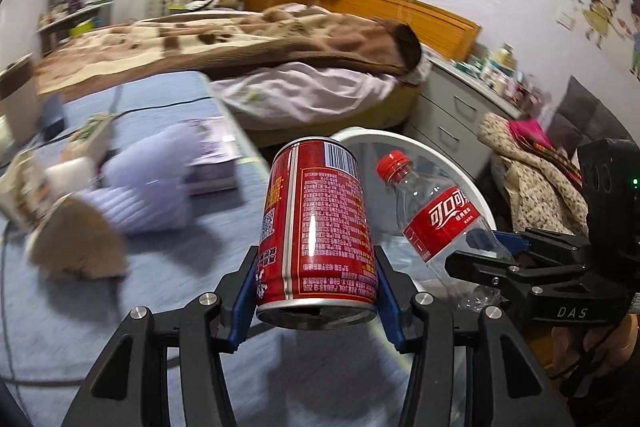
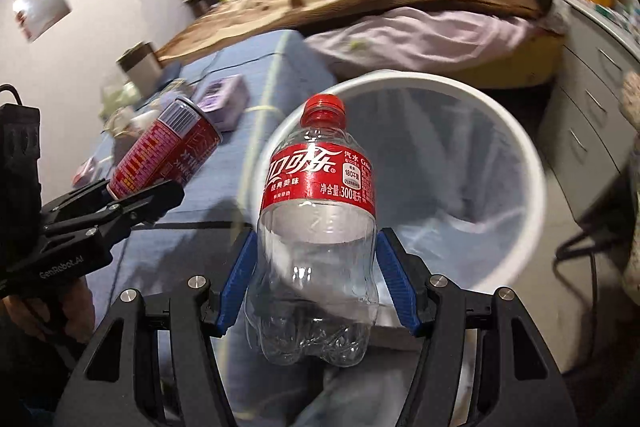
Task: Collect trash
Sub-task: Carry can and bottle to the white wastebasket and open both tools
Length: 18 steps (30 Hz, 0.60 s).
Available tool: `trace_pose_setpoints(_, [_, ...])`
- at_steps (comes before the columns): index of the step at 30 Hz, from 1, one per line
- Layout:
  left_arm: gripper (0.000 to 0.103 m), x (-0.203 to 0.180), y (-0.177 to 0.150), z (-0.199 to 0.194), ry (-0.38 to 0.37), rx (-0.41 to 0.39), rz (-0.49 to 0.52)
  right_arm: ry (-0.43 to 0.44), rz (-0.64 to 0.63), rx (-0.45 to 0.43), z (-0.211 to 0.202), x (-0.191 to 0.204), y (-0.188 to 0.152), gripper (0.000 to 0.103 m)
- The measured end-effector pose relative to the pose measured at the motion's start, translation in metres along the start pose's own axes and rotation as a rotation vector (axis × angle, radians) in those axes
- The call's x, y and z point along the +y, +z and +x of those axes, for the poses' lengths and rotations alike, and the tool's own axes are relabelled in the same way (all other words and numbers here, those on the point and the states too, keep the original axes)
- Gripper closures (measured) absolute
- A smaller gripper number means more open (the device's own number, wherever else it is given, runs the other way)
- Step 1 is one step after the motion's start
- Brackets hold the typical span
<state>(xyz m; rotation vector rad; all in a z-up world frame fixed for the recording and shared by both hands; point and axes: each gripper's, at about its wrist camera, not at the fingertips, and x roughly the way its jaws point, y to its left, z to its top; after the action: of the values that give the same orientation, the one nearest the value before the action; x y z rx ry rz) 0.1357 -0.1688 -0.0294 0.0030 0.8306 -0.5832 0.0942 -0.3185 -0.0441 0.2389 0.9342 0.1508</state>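
Note:
My left gripper (image 1: 316, 287) is shut on a red drink can (image 1: 316, 223), held upright above the blue table. It also shows in the right wrist view (image 2: 164, 151), at the left. My right gripper (image 2: 316, 275) is shut on an empty clear cola bottle (image 2: 316, 227) with a red cap and red label, held over the near rim of a white trash bin (image 2: 532, 163) with a bluish liner. In the left wrist view the bottle (image 1: 436, 207) sits right of the can, in front of the bin (image 1: 400, 137).
The blue table (image 1: 160, 267) carries a purple box (image 1: 212, 155), a lilac crumpled item (image 1: 148, 183), a brown paper piece (image 1: 80, 243) and other clutter at the left. A bed (image 1: 240, 43) lies beyond. White drawers (image 1: 452, 115) and a clothes pile (image 1: 532, 167) stand right.

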Motion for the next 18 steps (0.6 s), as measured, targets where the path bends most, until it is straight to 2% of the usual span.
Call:
trace_pose_setpoints(6, [0.051,-0.028,0.014,0.035,-0.054,0.045,0.049,-0.046,0.046,-0.004,-0.003,-0.019,0.005,0.040])
trace_pose_setpoints(12, [0.050,-0.035,0.018,0.053,-0.088,0.089,0.049,-0.080,0.060,-0.009,-0.004,-0.026,0.007,0.040])
trace_pose_setpoints(18, [0.045,-0.033,0.019,0.048,-0.093,0.063,0.038,-0.079,0.069,-0.031,-0.010,-0.032,0.006,0.038])
